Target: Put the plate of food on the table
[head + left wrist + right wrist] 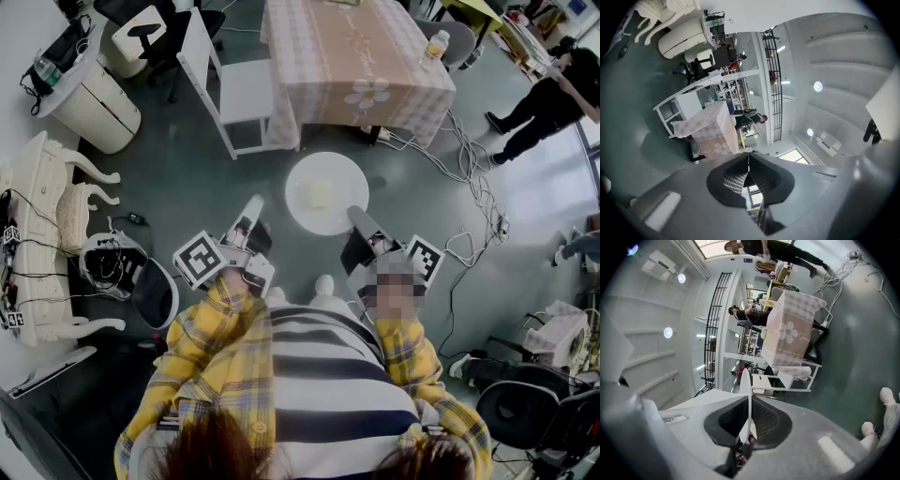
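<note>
One gripper on the plate, plate not on the table

Right gripper (359, 217) is clamped on the rim of the white plate (309, 169) (seen edge-on between its jaws in the right gripper view). Food (321, 194) sits mid-plate. Left gripper (251, 211) has its jaws together, gripping nothing. Plate hangs over the floor (187, 187), just short of the table (347, 47).
</note>
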Motion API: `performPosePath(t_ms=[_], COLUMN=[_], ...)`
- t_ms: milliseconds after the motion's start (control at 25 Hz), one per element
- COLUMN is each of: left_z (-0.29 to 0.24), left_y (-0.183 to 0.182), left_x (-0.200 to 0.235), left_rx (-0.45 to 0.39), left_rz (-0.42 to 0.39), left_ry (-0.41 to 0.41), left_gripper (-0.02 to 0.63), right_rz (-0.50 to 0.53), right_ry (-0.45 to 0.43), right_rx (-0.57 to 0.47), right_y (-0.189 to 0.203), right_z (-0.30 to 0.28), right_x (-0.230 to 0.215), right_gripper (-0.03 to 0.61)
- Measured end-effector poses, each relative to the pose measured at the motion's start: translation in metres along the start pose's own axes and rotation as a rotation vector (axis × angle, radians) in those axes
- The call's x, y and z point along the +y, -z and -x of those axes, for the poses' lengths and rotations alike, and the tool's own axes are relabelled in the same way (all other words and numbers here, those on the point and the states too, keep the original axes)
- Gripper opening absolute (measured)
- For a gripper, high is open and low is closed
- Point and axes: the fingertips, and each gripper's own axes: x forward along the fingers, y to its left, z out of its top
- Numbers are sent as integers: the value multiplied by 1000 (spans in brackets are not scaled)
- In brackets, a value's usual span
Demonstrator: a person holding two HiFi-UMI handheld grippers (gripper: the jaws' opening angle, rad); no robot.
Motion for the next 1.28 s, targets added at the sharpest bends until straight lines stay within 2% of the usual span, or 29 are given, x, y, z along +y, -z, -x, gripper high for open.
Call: performPosePath(t_ms=[600,960,1280], left_z=[3,14,29], left_y=[4,0,-21], left_x=[0,7,28], left_rx=[24,28,79], left_rz=[13,13,-68], left_ry=[2,-10,-65], left_gripper=[-5,-5,-8], right_rz=[-19,-63,-69], right_ry=[2,-5,13], right_rx=[9,16,44], right_y=[12,23,51], right_z=[-2,-15,-46], right_x=[-3,-5,-9], right_gripper=[9,6,6])
